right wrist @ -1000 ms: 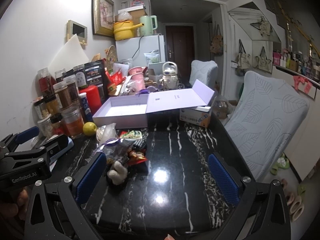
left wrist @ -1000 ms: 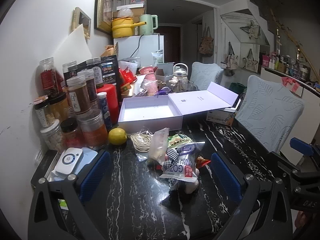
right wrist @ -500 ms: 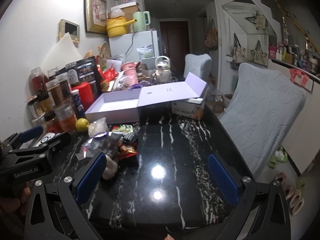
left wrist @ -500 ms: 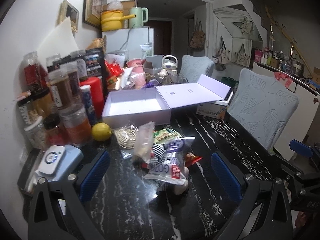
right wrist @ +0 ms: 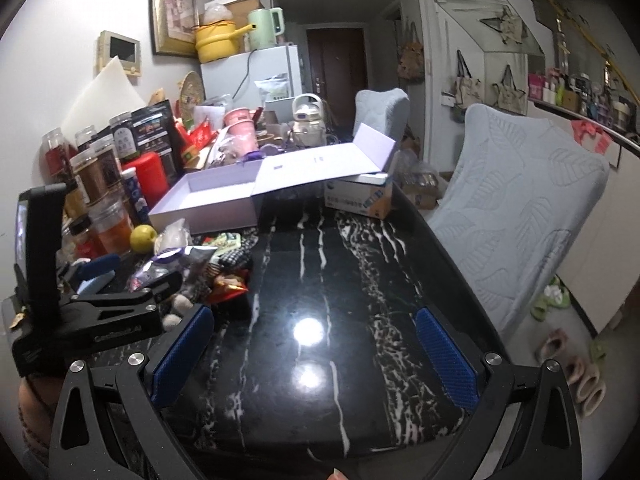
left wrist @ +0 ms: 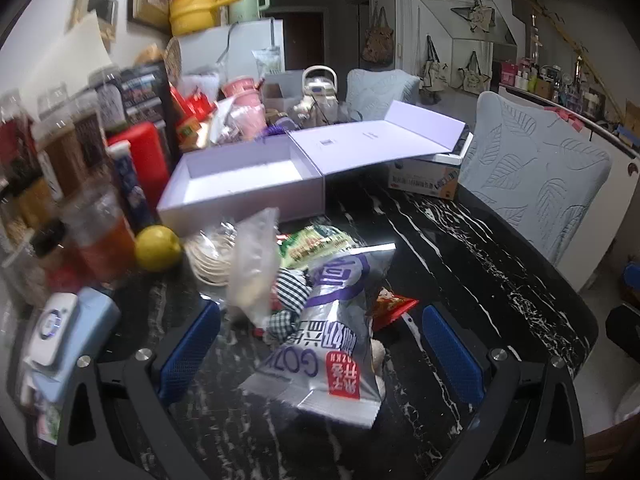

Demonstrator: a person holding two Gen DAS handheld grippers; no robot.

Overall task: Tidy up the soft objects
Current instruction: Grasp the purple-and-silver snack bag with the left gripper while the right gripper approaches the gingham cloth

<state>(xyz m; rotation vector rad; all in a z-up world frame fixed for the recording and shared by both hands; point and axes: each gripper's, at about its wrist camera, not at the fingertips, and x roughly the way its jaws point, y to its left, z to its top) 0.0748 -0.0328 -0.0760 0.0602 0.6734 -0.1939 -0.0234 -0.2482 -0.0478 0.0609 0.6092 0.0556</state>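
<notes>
The left gripper (left wrist: 320,344) has its blue-padded fingers (left wrist: 188,348) spread wide and holding nothing; they straddle the near end of a silver snack bag (left wrist: 336,332) that lies flat on the black marbled surface (left wrist: 460,248); whether the pads touch the bag I cannot tell. The right gripper (right wrist: 312,354) is likewise wide open and empty, poised above a bare, glossy stretch of the surface well to the right of the pile.

Outward from the left fingers, the bag tops a heap of soft things: a clear plastic pouch (left wrist: 252,264), a checked cloth piece (left wrist: 292,288), a green packet (left wrist: 316,244) and a red wrapper (left wrist: 392,306); beyond the heap an open lilac box (left wrist: 240,188) stands empty, its lid folded flat to the right.

The step in hand looks like the approach to a first pick, with nothing yet in the box; the next move likely calls for lowering the left fingers around the bag's body and closing gently, since the foil will crumple and slide, then carrying it over the box wall.

The bag shows "GOZ" in large letters, upside down to the camera, beside a red panel of Chinese characters I cannot read; the left gripper's body in the right view bears small white lettering, too blurred to be sure of.
</notes>
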